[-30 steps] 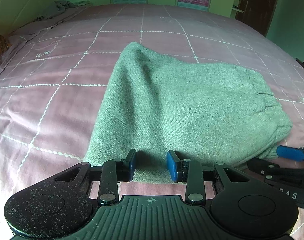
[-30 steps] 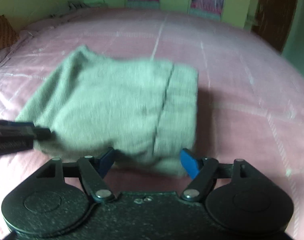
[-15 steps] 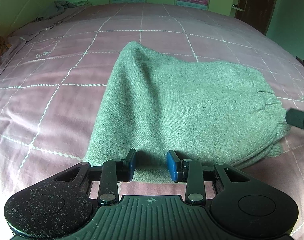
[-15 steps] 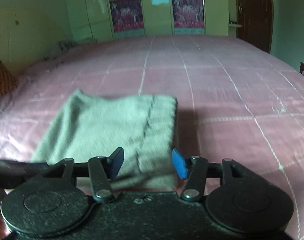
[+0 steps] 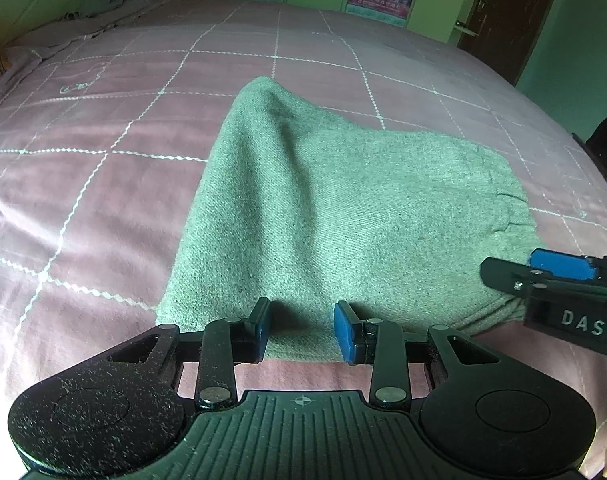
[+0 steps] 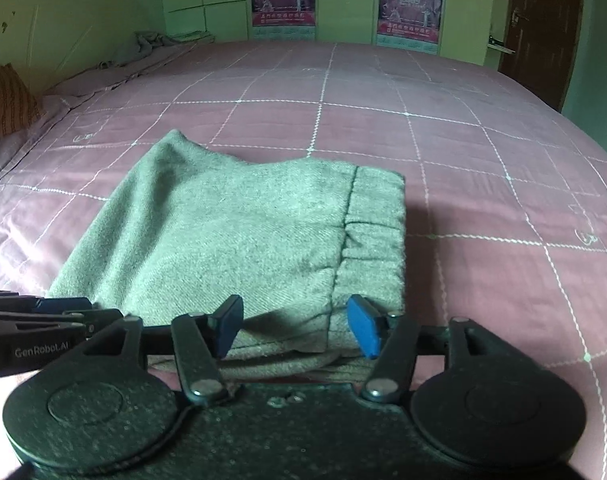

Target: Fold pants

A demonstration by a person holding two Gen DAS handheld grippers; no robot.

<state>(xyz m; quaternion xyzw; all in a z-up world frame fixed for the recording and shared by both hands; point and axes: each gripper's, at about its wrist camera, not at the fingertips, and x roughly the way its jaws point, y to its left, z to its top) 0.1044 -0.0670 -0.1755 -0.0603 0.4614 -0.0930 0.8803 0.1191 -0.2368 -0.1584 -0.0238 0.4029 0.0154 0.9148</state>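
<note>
The grey-green pants [image 5: 343,216] lie folded into a compact bundle on the pink checked bedspread [image 5: 83,184]. The waistband [image 6: 377,236] is on the bundle's right side in the right wrist view. My left gripper [image 5: 301,330] is open, its blue pads straddling the near edge of the cloth without pinching it. My right gripper [image 6: 295,326] is open over the near edge by the waistband. Each gripper shows in the other's view, the right one [image 5: 559,276] and the left one [image 6: 59,312].
The bed fills the view and stretches far beyond the pants. A crumpled grey cloth [image 6: 151,42] lies at the far left corner. An orange patterned pillow [image 6: 7,100] is at the left edge. Green cupboards with posters and a dark door [image 6: 543,28] stand behind.
My right gripper lifted and swung away, then came back down to the near edge by the waistband. The left gripper has hardly moved. The pants lie as before.
</note>
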